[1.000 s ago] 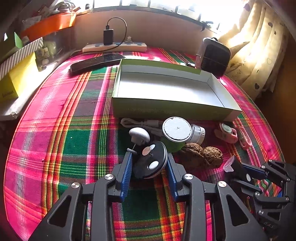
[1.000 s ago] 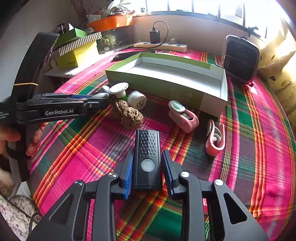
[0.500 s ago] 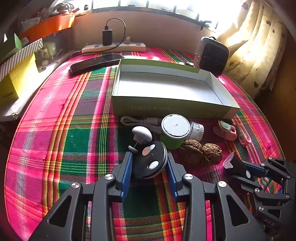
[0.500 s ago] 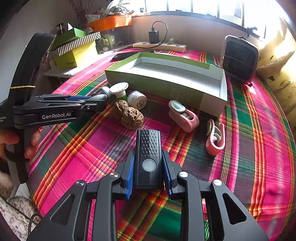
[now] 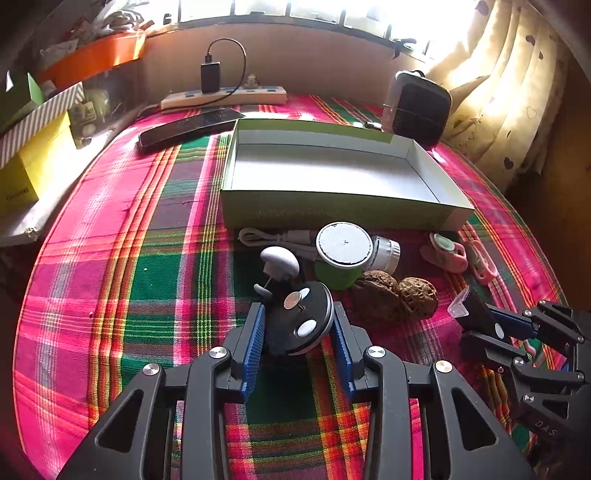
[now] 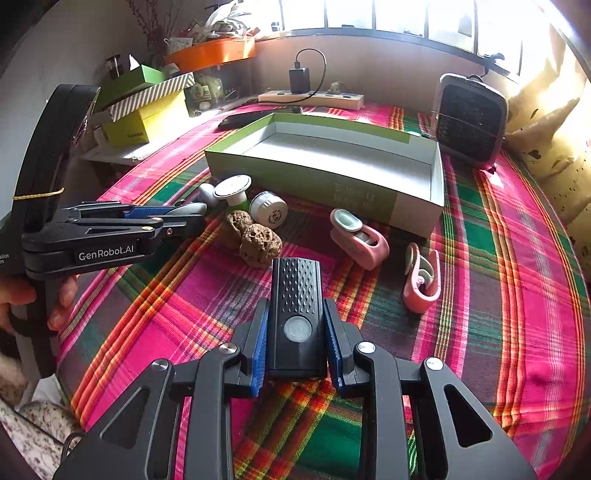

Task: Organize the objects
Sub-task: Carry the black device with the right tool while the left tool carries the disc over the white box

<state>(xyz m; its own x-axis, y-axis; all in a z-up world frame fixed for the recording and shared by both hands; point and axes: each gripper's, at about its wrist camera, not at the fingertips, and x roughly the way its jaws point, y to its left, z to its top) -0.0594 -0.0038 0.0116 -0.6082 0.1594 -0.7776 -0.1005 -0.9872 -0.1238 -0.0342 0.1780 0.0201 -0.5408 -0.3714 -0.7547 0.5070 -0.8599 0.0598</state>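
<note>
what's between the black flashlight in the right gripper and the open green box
The pink clip and the two walnuts lie on the cloth between the black flashlight, clamped in the right gripper, and the green box. All are low; lifting over clears them.

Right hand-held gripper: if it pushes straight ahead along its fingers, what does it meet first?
Probably the two brown walnut-like lumps, just ahead and slightly left of the black flashlight that the right hand-held gripper holds. The green tray lies behind them. Depth is uncertain.

Blown-out glare from the window [image 5: 332,11]; fisheye edges curved, dark-vignetted.
</note>
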